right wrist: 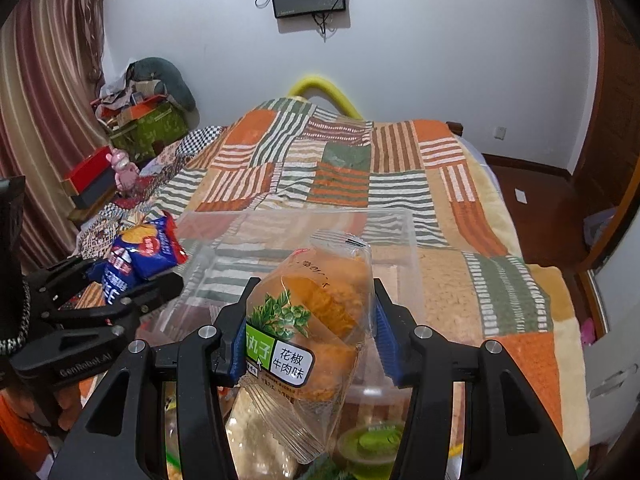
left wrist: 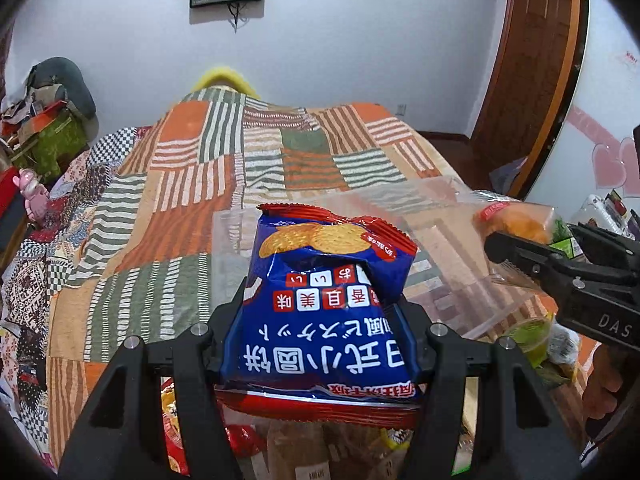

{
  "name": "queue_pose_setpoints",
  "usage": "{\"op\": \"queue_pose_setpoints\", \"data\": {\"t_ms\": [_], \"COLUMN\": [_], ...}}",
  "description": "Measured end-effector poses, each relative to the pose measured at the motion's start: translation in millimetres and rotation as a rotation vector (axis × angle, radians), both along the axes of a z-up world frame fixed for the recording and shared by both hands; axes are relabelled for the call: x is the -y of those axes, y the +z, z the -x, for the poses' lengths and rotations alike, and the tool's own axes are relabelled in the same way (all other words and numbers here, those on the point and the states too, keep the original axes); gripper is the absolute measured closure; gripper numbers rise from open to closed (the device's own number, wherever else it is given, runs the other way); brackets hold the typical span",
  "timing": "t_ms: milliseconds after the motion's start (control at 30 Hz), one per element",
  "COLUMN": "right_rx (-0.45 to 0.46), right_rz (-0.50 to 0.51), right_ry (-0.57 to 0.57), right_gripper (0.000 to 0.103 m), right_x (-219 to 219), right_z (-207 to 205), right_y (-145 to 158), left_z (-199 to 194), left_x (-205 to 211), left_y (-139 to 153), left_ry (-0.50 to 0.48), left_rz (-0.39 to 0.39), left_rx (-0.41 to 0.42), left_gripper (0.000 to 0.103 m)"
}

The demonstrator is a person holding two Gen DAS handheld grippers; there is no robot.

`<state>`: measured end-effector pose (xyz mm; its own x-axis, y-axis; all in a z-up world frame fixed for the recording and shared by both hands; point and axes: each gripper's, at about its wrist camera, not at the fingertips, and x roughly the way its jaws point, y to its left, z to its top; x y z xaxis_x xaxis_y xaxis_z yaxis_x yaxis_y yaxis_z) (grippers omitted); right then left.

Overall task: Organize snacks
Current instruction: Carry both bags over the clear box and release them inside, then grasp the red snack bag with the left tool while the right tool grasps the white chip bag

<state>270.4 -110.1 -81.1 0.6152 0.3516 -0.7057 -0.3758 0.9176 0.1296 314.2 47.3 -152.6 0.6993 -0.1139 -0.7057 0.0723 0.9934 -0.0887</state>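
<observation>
My left gripper is shut on a blue and red biscuit bag and holds it above the bed. The bag also shows at the left of the right wrist view. My right gripper is shut on a clear packet with an orange snack; it also shows at the right of the left wrist view. A clear plastic bin lies on the patchwork bedspread just ahead of both grippers, and shows in the left wrist view too.
Several loose snacks and a green jelly cup lie below the grippers. The patchwork bed stretches ahead to the wall. Boxes and clutter stand at the far left. A wooden door is at the right.
</observation>
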Motion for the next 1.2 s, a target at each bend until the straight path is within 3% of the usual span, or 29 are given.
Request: {"op": "queue_pose_setpoints", "data": {"t_ms": [300, 533, 733, 900, 1200], "right_rx": [-0.061, -0.094, -0.072, -0.027, 0.009], "right_rz": [0.060, 0.085, 0.064, 0.029, 0.062], "right_ry": [0.009, 0.010, 0.015, 0.004, -0.024], "right_gripper": [0.054, 0.047, 0.046, 0.038, 0.035], "right_x": [-7.3, -5.1, 4.1, 21.4, 52.7], "right_z": [-19.3, -23.1, -15.1, 3.6, 39.3], "right_y": [-15.9, -21.7, -6.6, 13.1, 26.9], "left_z": [-20.6, -22.8, 1.3, 31.1, 82.8], "left_x": [8.0, 10.0, -3.2, -31.1, -79.3], "left_y": [-7.0, -6.4, 14.4, 34.5, 32.0], "left_ry": [-0.018, -0.035, -0.033, -0.001, 0.065], "left_rz": [0.011, 0.002, -0.011, -0.040, -0.102], "left_rx": [-0.043, -0.044, 0.014, 0.052, 0.019], "left_gripper": [0.042, 0.034, 0.031, 0.026, 0.016]}}
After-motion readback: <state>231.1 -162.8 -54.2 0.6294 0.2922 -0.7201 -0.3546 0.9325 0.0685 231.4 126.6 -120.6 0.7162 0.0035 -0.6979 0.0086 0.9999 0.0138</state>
